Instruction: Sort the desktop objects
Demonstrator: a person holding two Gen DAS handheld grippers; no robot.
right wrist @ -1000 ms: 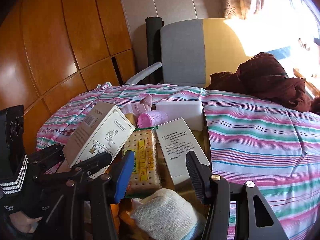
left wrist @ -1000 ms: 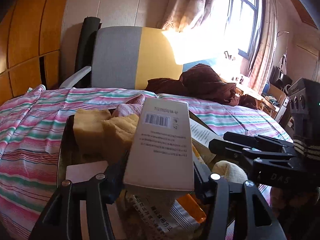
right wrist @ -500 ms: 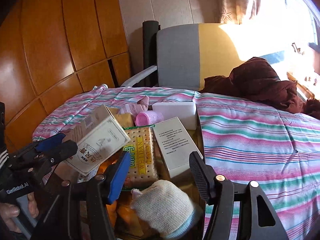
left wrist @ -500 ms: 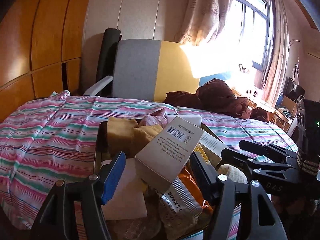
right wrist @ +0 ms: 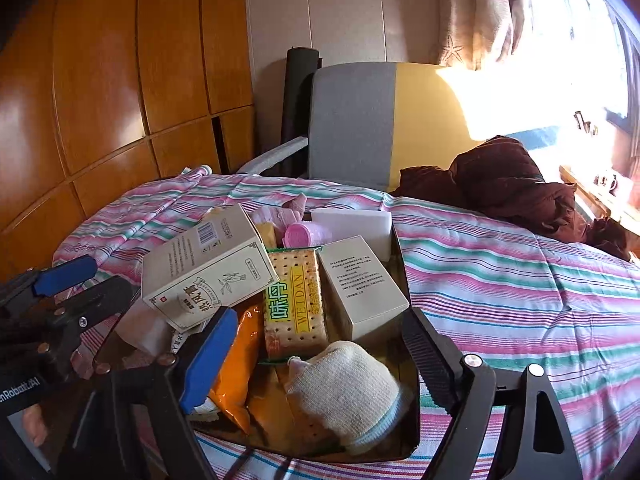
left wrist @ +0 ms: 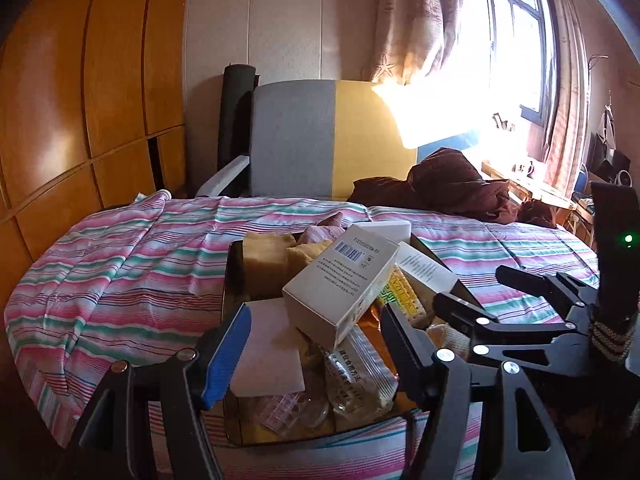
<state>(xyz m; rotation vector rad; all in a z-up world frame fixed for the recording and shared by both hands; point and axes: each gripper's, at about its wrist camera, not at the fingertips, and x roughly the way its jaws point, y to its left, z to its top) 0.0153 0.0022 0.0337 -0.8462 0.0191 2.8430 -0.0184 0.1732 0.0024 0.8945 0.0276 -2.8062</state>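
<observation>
A dark tray [left wrist: 234,276] [right wrist: 412,396] on the striped cloth holds a pile of objects. A cream carton [left wrist: 340,280] [right wrist: 208,268] lies tilted on top of the pile. Around it are a Weldan cracker pack [right wrist: 296,304], a second white box [right wrist: 360,284], a rolled sock [right wrist: 344,388], an orange packet [right wrist: 236,360], a pink cap roll [right wrist: 306,234], a white sponge block [right wrist: 356,224], yellow sponges [left wrist: 268,260] and a white card [left wrist: 272,348]. My left gripper [left wrist: 316,344] is open and empty just in front of the carton. My right gripper [right wrist: 316,360] is open and empty over the tray's near end.
A grey and yellow chair [left wrist: 324,140] stands behind the table. A dark red garment [right wrist: 504,184] lies at the back right. Wooden panels [left wrist: 80,100] line the left wall. The striped cloth [right wrist: 520,280] covers the table right of the tray.
My left gripper has let go of the cream carton and drawn back. The carton now lies tilted on the pile. My right gripper has also drawn back a little.
</observation>
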